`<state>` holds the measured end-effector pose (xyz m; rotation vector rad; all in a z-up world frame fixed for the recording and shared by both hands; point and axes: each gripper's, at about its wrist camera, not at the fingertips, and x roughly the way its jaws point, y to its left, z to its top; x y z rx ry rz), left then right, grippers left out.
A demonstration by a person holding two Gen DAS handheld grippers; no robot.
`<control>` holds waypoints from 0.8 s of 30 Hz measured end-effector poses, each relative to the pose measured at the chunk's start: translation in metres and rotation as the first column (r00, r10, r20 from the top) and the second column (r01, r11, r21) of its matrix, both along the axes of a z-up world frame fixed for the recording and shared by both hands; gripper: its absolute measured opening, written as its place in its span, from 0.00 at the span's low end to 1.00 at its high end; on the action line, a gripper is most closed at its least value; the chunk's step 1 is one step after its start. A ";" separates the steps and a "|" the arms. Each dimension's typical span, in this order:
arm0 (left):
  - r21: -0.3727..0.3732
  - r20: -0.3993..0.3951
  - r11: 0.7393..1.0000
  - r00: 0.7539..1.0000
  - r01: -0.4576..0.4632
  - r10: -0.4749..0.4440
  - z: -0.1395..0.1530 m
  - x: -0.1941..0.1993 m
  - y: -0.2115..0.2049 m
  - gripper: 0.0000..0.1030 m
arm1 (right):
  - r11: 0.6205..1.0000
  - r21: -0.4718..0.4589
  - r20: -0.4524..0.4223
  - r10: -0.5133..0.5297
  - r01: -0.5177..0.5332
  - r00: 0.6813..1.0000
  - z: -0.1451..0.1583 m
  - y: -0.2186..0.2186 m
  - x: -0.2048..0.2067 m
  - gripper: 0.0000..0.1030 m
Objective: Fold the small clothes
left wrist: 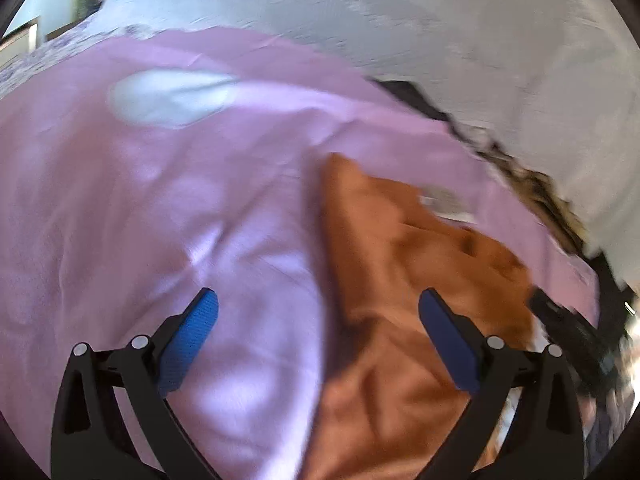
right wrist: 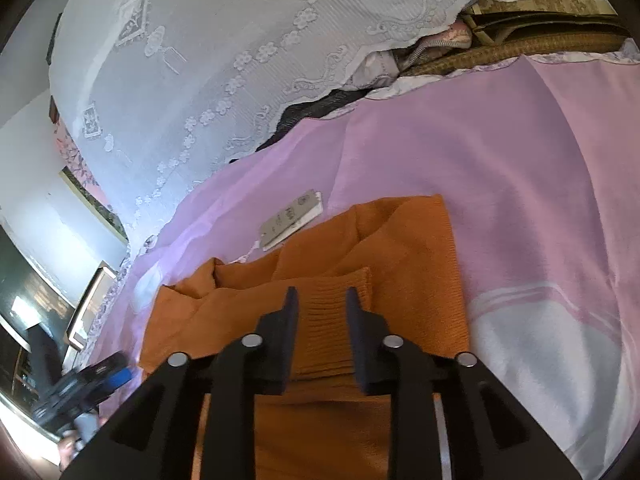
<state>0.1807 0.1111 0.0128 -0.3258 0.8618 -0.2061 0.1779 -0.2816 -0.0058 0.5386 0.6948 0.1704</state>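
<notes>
**a:** sweater [right wrist: 360,248], orange knit, lies on the pink bedspread [right wrist: 520,184], and that's the biggest fact you have to work with. seen from your right side its body runs away from you, one straight edge along the right, the bunched-up part off to the left.

**b:** so which of my hands is closer to it?

**a:** your right one. the right tool [right wrist: 322,298] sits directly over the garment, jaws narrowed around the ribbed cuff [right wrist: 332,312]. whether the pads actually pinch the knit or just bracket it, i can't tell from this angle.

**b:** and the left?

**a:** your left tool [left wrist: 318,304] hangs wide open, holding nothing. its view is blurred, but the sweater's edge runs between the two fingers: pink cloth under the left finger, orange under the right. so the garment lies to the right of that tool and ahead of it.

**b:** what does that mean for the next fold?

**a:** my guess is that the crumpled side, the one nearest your left hand, is what needs taking hold of. the long axis points away from you, so a fold across it would bring the far hem [right wrist: 404,204] toward you.

**b:** anything small to watch?

**a:** a paper tag [right wrist: 292,218] lies on the bedspread just beside the far left edge of the knit. it could get trapped in the fold.
</notes>
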 end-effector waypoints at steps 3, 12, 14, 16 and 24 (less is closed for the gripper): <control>0.080 0.015 0.994 0.997 0.069 -0.071 -0.002 -0.014 -0.015 0.95 | 0.997 0.070 -0.033 -0.017 0.019 0.999 -0.008 -0.012 0.001 0.25; 0.318 -0.023 0.944 0.995 -0.083 0.095 -0.030 0.009 -0.030 0.96 | 0.990 0.130 -0.068 -0.040 0.049 0.997 -0.016 -0.023 0.001 0.26; 0.259 -0.005 0.958 0.992 -0.121 0.126 -0.026 0.007 -0.020 0.96 | 0.994 0.101 -0.062 -0.037 0.043 0.997 -0.015 -0.019 0.000 0.26; 0.204 0.033 0.968 0.989 -0.146 0.142 -0.020 0.001 -0.014 0.96 | 0.998 0.057 -0.053 -0.035 0.038 0.998 -0.012 -0.013 -0.001 0.26; 0.313 0.012 0.946 0.996 -0.085 0.085 -0.030 0.016 -0.053 0.96 | 1.000 0.016 -0.048 -0.011 0.012 0.999 -0.013 -0.001 -0.002 0.32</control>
